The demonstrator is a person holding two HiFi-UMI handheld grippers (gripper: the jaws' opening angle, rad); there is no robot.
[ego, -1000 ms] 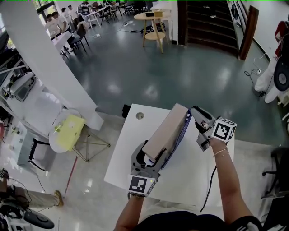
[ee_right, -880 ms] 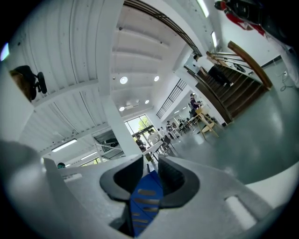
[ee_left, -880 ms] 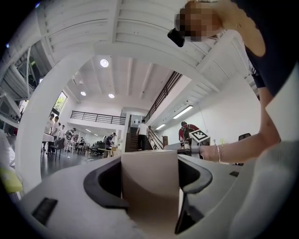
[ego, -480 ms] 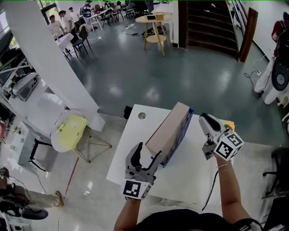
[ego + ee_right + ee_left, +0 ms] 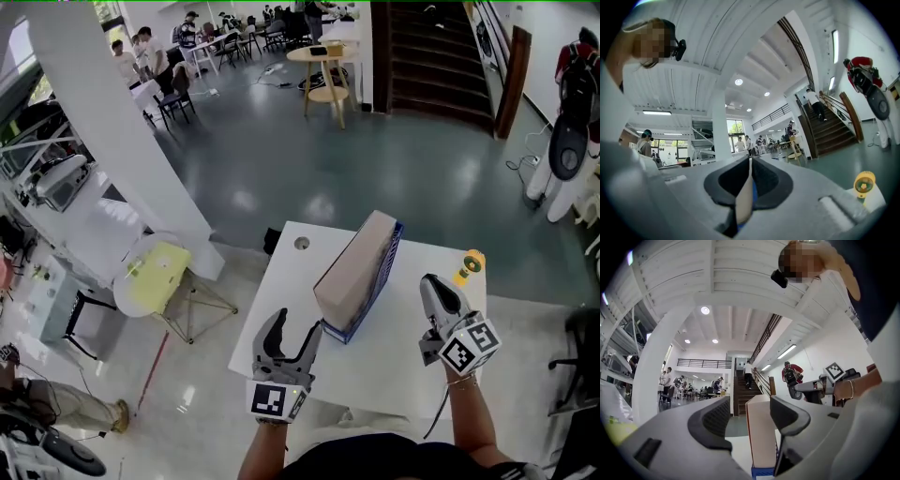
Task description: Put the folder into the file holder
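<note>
Tan cardboard folder (image 5: 349, 272) is seen standing upright inside a blue file holder (image 5: 382, 274). The holder rests on a white table (image 5: 394, 370), just ahead of the left gripper (image 5: 295, 326) and slightly to its right.

The folder is judged to be already seated in the holder. The placing step therefore looks finished, and only letting go and clearing away is in hand.

The left gripper's jaws are set wide and are closing. Nothing is pressed between them, though the near end of the holder lines up with the gap just beyond the tips.

The right gripper (image 5: 434, 285) is held to the right of the holder, apart from it, with its jaws together and nothing gripped. A thin pale and blue sliver is seen in the slit between them, and what it is cannot be told.

Little is called for next beyond keeping both tools clear, so the holder is not nudged or tipped.

Both forearms are extended forward from the bottom of the head view. The grippers are pointed away from the body, low over the near edge of the table. A small yellow object (image 5: 472, 264) is seen beyond the right gripper.
</note>
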